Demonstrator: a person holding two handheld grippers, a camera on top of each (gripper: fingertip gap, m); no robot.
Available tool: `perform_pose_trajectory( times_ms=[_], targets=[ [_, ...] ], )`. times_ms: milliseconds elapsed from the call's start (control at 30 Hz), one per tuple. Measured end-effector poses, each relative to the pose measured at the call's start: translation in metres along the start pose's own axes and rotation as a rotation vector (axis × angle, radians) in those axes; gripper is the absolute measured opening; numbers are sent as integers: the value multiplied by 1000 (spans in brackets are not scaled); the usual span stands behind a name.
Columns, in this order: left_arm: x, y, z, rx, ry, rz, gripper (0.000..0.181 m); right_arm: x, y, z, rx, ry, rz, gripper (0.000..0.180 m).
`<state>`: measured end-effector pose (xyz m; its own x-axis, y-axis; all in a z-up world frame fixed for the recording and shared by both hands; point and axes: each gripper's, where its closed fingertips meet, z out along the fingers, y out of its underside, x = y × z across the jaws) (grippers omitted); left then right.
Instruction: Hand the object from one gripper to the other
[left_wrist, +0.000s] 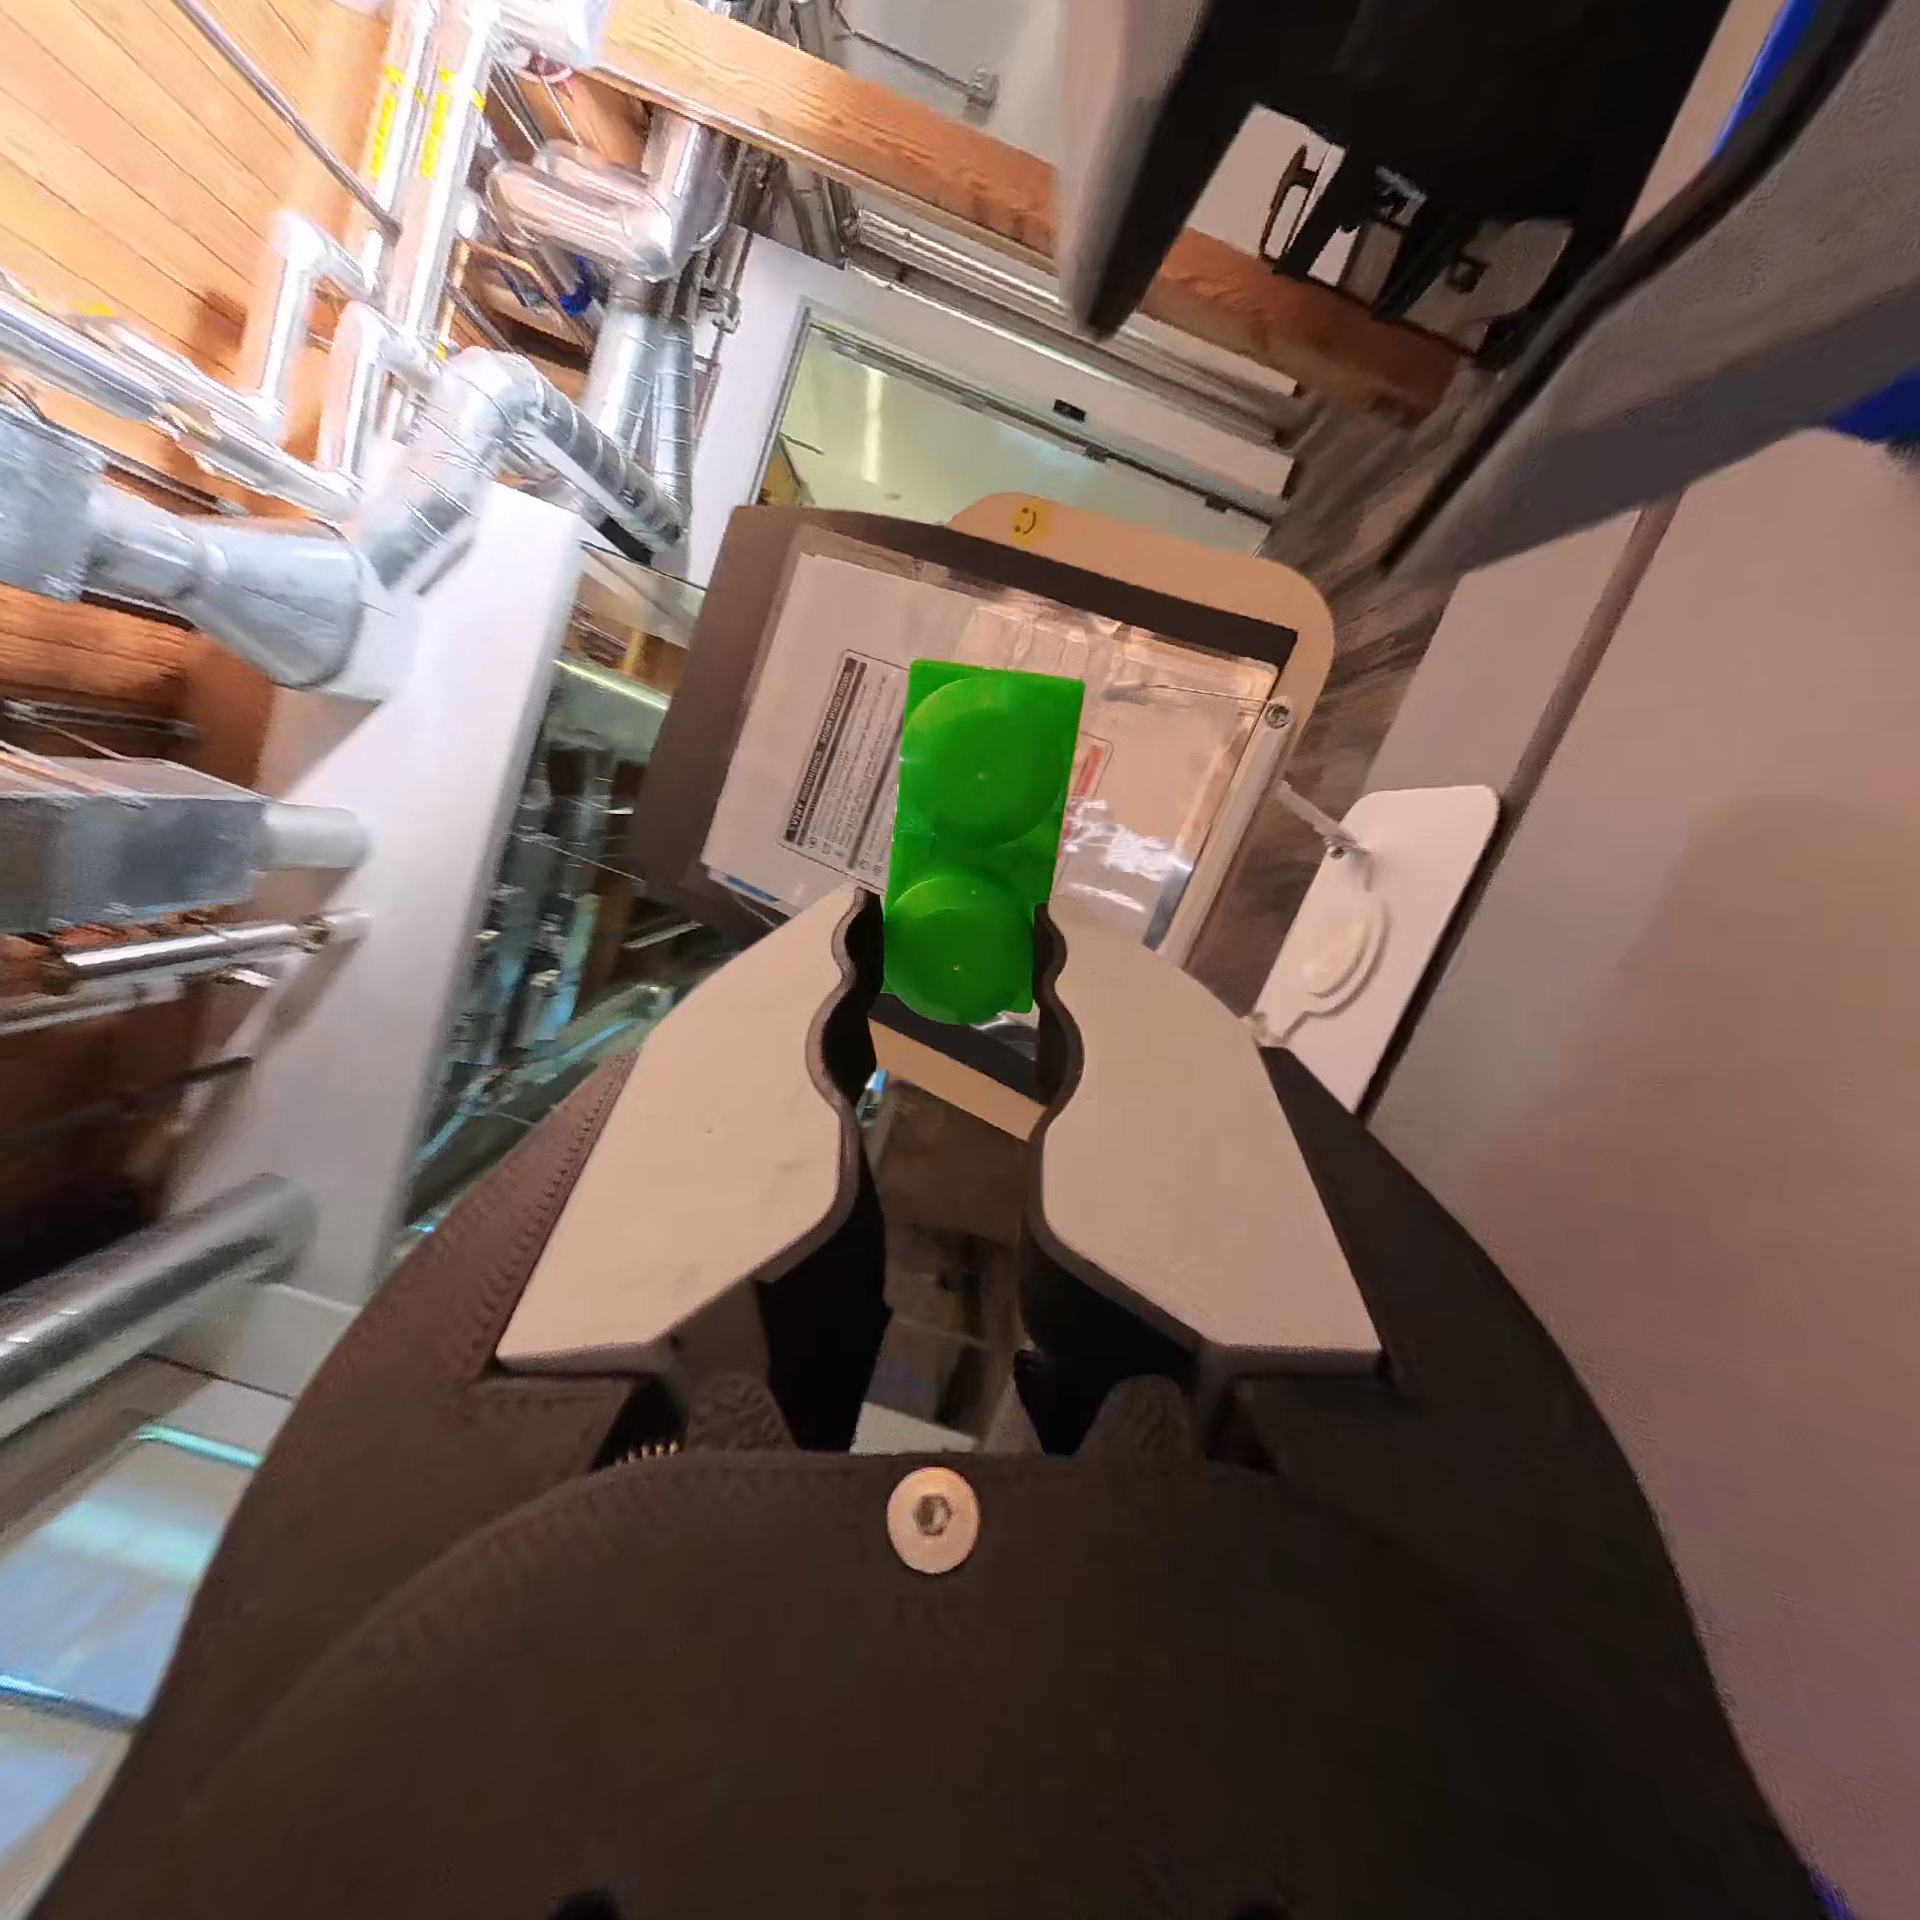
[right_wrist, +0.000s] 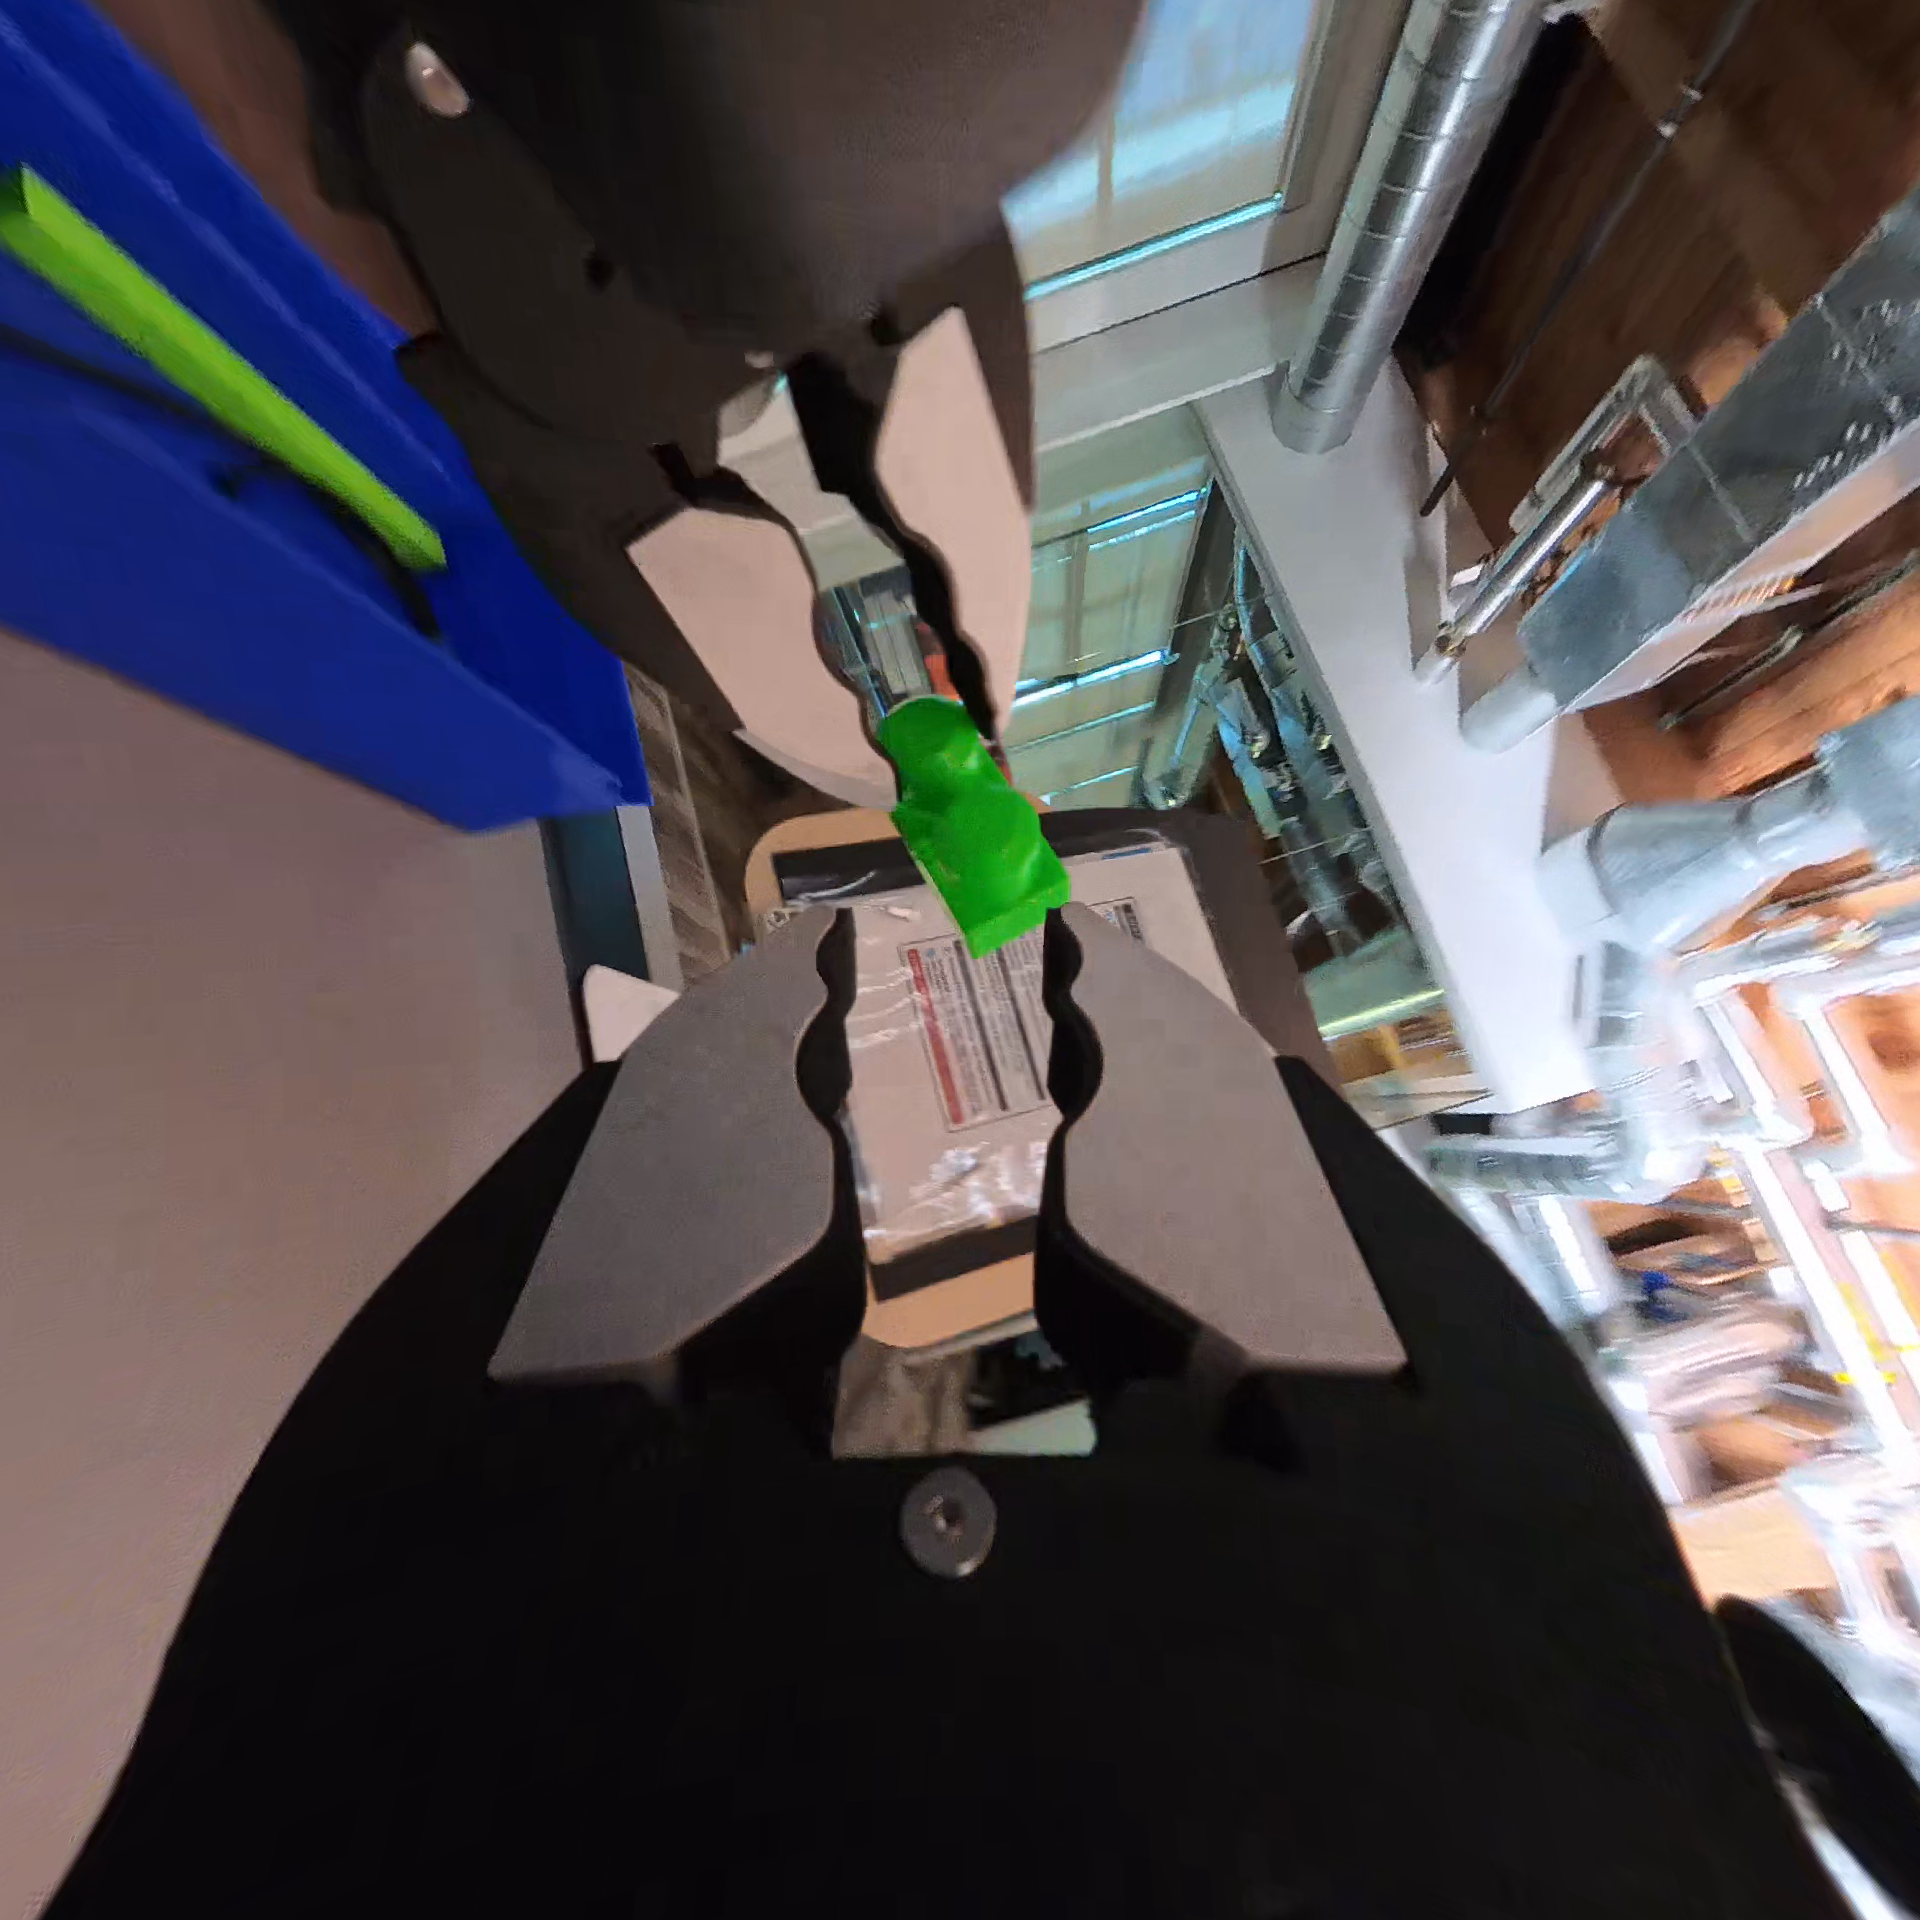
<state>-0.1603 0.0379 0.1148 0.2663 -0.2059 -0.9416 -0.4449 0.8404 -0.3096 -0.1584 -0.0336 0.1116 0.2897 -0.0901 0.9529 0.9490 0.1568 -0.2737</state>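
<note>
A bright green two-stud toy brick is held in the tips of my left gripper, which is shut on its near end; the far stud sticks out beyond the fingertips. In the right wrist view the same brick hangs from the left gripper, which comes down from the top of the frame. My right gripper is open and empty, its fingertips just below the brick's free end, not touching it. Part of the right gripper shows blurred at the top of the left wrist view.
Both views are tilted up, away from the table. A beige box with a clear-wrapped panel stands behind the brick. A blue bin with a green strip is at upper left. Silver ducts and wooden beams run overhead.
</note>
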Motion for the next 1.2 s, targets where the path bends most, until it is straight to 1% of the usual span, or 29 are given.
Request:
perform_pose_trajectory(
  times_ms=[100,133,300,533,667,700,767,867,900,933,967,1033,1100,1200],
  targets=[
    [11,-8,0,-3,14,62,27,-5,4,3,-30,16,-122,38],
    [15,-11,-1,3,26,70,27,-7,8,4,-43,11,-147,37],
    [27,-28,-6,31,59,106,27,-14,24,9,-84,6,-229,43],
    [36,-39,-12,65,103,110,27,-10,25,10,-92,68,-289,41],
    [40,-43,-14,79,132,107,27,-9,29,9,-112,69,-303,31],
    [40,-45,-15,90,130,97,27,-8,28,8,-105,70,-296,31],
    [36,-53,-19,160,130,7,35,-2,28,7,-94,85,-242,31],
    [14,-63,-27,236,161,-249,47,21,27,0,-58,184,-111,30],
    [5,-65,-30,258,182,-352,58,30,27,-3,-39,222,-50,31],
    [-3,-68,-33,291,210,-453,67,37,26,-7,-7,249,41,30],
    [-9,-70,-37,331,244,-548,71,44,24,-10,45,262,162,30],
    [-18,-74,-43,415,326,-705,70,54,18,-15,185,221,487,30],
    [-25,-73,-46,481,379,-818,71,63,15,-19,323,157,848,30],
    [-34,-68,-45,541,380,-913,72,68,20,-17,472,32,1356,30]
  ],
)
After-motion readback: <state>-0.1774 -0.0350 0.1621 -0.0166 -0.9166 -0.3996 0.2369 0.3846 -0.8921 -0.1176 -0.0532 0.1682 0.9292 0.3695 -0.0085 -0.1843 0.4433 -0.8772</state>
